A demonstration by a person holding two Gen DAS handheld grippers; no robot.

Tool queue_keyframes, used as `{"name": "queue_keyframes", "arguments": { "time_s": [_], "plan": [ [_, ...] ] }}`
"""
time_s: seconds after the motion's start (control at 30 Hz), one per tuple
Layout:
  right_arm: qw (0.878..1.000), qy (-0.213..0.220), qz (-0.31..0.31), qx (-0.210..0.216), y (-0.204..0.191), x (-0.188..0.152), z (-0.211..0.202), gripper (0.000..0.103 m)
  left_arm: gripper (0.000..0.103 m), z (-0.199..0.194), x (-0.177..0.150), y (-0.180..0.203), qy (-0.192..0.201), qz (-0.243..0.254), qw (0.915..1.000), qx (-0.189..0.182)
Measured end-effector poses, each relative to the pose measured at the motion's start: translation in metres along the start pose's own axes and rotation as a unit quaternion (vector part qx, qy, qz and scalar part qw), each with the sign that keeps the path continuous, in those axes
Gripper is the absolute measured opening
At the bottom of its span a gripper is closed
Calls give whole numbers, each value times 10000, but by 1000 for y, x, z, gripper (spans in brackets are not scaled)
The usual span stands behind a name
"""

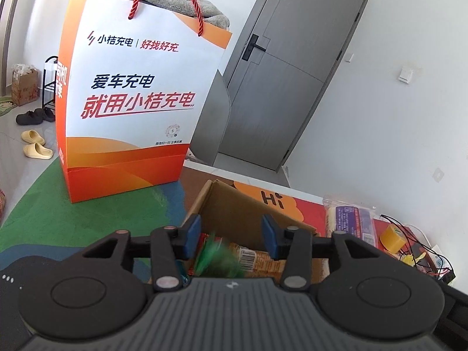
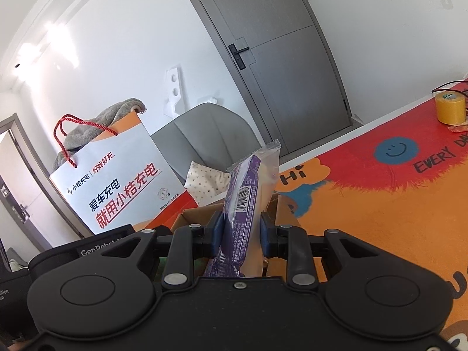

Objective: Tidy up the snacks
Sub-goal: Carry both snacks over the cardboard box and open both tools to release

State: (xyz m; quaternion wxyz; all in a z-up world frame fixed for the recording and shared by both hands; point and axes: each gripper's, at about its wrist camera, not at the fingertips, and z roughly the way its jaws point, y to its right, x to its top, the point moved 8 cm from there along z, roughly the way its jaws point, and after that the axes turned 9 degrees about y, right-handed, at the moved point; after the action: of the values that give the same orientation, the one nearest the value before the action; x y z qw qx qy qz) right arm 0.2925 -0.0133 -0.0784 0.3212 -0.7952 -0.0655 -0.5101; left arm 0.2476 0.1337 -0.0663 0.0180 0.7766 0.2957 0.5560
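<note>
My left gripper (image 1: 231, 235) is open above an open cardboard box (image 1: 234, 207). A blurred green snack packet (image 1: 219, 256) is below and between its fingers, over an orange packet (image 1: 257, 259) lying in the box. My right gripper (image 2: 241, 231) is shut on a purple and clear snack packet (image 2: 245, 201), held upright above the same box (image 2: 193, 216). Another purple packet (image 1: 349, 222) lies on the mat right of the box.
A tall orange and white paper bag (image 1: 131, 96) with a grey towel stands left of the box on the colourful mat (image 2: 380, 204). A yellow tape roll (image 2: 450, 108) and wires (image 1: 409, 234) sit at the right. A grey chair (image 2: 204, 134) and a door (image 1: 280, 73) are behind.
</note>
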Motion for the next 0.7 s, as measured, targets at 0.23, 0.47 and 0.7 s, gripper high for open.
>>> {"name": "queue_keyframes", "arguments": {
  "time_s": [0.23,0.47,0.7],
  "plan": [
    [9999,-112,21,-33,-1,-7,7,27,61,-9,5,-10,85,23,9999,130],
    [9999,-167,16,-13,-11,-13,8,27,72,-20,3,-19,98,69,9997,201],
    [9988,-462,120,70,-22,-28,8,35,82,-28,-1,-32,-4,-35,9997,233]
  ]
}}
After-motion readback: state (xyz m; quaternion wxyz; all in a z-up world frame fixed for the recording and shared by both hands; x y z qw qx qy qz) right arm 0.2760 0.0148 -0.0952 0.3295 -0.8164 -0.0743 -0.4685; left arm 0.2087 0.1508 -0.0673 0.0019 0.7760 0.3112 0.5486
